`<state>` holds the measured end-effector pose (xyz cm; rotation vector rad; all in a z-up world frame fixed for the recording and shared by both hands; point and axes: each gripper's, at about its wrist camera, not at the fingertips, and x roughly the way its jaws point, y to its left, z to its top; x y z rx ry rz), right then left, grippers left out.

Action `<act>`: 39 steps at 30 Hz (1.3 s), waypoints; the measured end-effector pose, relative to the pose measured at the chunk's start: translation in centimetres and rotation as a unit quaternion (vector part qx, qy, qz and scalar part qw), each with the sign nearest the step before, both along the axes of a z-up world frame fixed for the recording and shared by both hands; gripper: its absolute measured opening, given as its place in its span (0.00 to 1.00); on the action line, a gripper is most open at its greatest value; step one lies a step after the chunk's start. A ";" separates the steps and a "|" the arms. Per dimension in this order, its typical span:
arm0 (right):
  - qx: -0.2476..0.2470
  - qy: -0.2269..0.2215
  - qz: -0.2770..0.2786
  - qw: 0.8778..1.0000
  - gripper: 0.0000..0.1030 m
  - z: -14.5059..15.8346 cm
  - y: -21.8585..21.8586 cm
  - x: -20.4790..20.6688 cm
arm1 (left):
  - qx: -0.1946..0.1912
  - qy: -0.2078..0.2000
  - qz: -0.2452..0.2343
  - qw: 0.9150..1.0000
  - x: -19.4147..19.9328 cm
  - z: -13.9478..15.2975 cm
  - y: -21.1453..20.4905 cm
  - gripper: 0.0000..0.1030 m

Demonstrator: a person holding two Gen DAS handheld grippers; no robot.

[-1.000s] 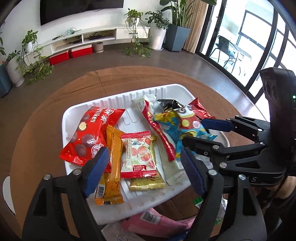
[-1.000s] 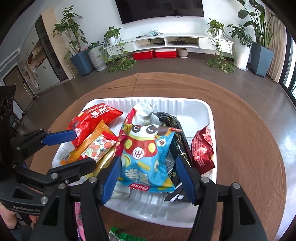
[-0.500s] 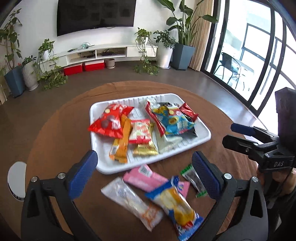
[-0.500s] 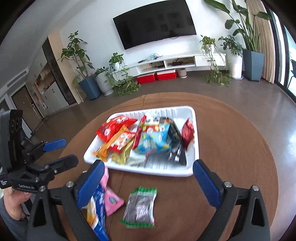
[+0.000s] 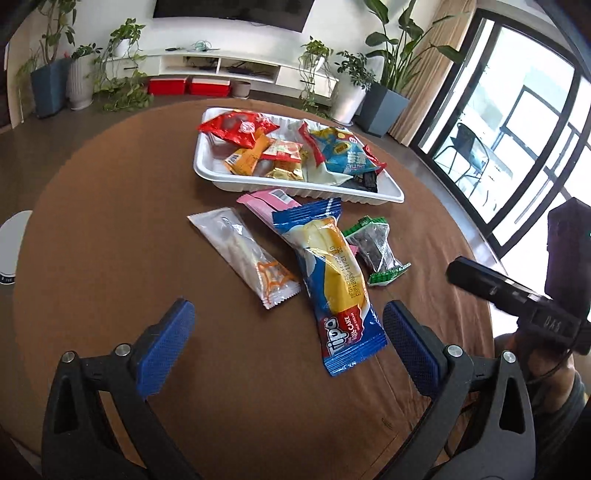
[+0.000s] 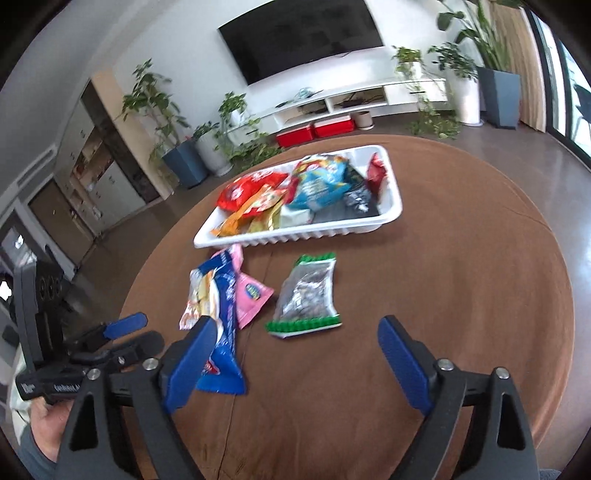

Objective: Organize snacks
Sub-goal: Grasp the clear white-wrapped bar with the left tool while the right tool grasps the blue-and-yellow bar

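pink packet (image 5: 266, 201) partly covered, television (image 5: 232, 11) cropped

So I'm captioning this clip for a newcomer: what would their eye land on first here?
Probably the white tray heaped with bright snack packets, at the far side of the round brown table. Next, the four packets loose on the table in front of it, above all the blue roll cake packet lying nearest, ahead of the open left hand-held gripper.
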<state>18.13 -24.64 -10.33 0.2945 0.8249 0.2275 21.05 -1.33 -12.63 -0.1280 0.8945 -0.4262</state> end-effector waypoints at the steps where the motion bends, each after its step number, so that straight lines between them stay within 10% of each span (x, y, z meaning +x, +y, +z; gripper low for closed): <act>1: -0.002 0.002 0.012 1.000 0.83 -0.2 0.6 0.0 | 0.006 -0.007 0.002 1.000 -0.2 0.4 0.1 1.00; 27: -0.076 0.092 0.120 0.986 0.33 -4.0 10.4 5.0 | 0.016 -0.011 0.043 0.999 -0.2 1.6 4.0 1.00; 39: -0.061 0.086 0.110 0.988 0.28 -3.0 8.5 2.1 | 0.063 0.029 0.026 0.997 3.8 0.0 0.7 1.00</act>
